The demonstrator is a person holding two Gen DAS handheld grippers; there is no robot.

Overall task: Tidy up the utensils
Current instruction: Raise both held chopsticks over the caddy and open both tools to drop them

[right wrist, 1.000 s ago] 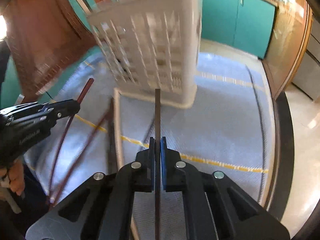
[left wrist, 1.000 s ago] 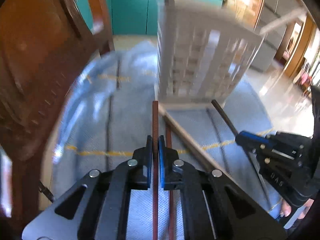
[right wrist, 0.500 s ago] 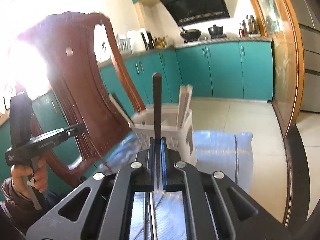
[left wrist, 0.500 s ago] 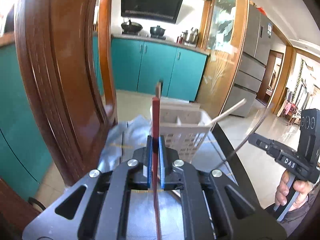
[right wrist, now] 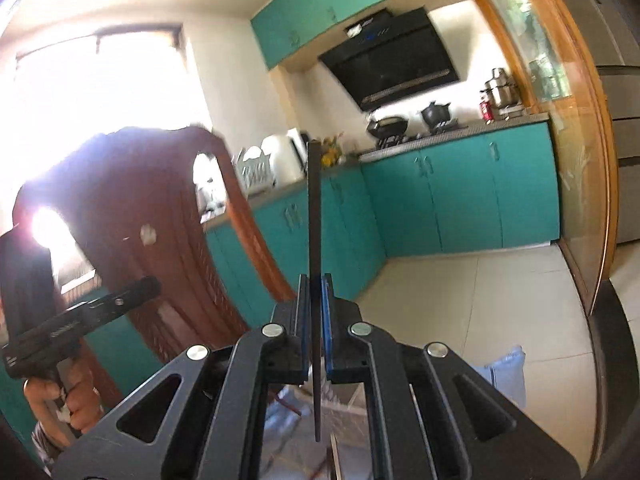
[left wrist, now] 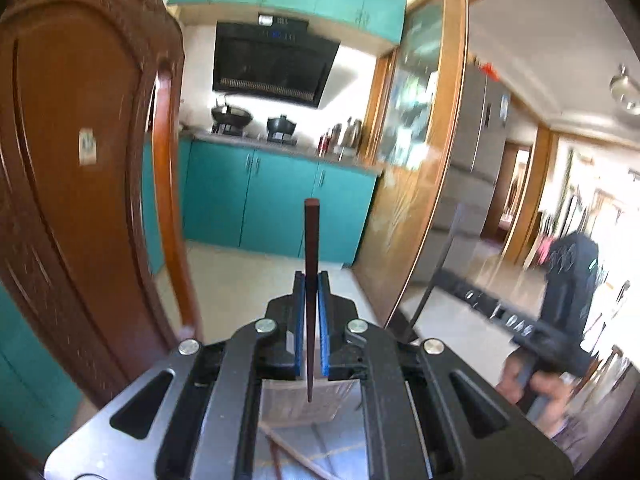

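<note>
A reddish-brown chopstick (left wrist: 311,248) stands nearly upright, pinched between the two blue pads of the left gripper (left wrist: 311,280). Its square top end rises above the jaws, in front of the teal lower cabinets (left wrist: 276,208), and its thin tip hangs below the jaws. A darker chopstick (right wrist: 315,240) is pinched the same way in the right gripper (right wrist: 316,284), also nearly upright, its top reaching up in front of the kitchen counter.

Below each gripper, seen through the gap in its frame, is part of a white slotted basket (left wrist: 304,404) on a pale blue cloth (right wrist: 506,376). More chopsticks (left wrist: 296,454) lie loose on the cloth, on the near side of the basket. Both held chopsticks are above the basket, not in it.

In the left wrist view, the right gripper appears blurred to the right of the basket, held by a hand (left wrist: 532,384). In the right wrist view, the left gripper appears to the left of the basket, gripped by the other hand (right wrist: 68,404).

A carved brown wooden chair back (left wrist: 76,184) rises to the left of the basket. Beyond it are the cabinets, a stove with two dark pots (left wrist: 282,125) and a black range hood (left wrist: 272,64). To the right of the cabinets stands a glass panel in a wooden frame (right wrist: 560,132).
</note>
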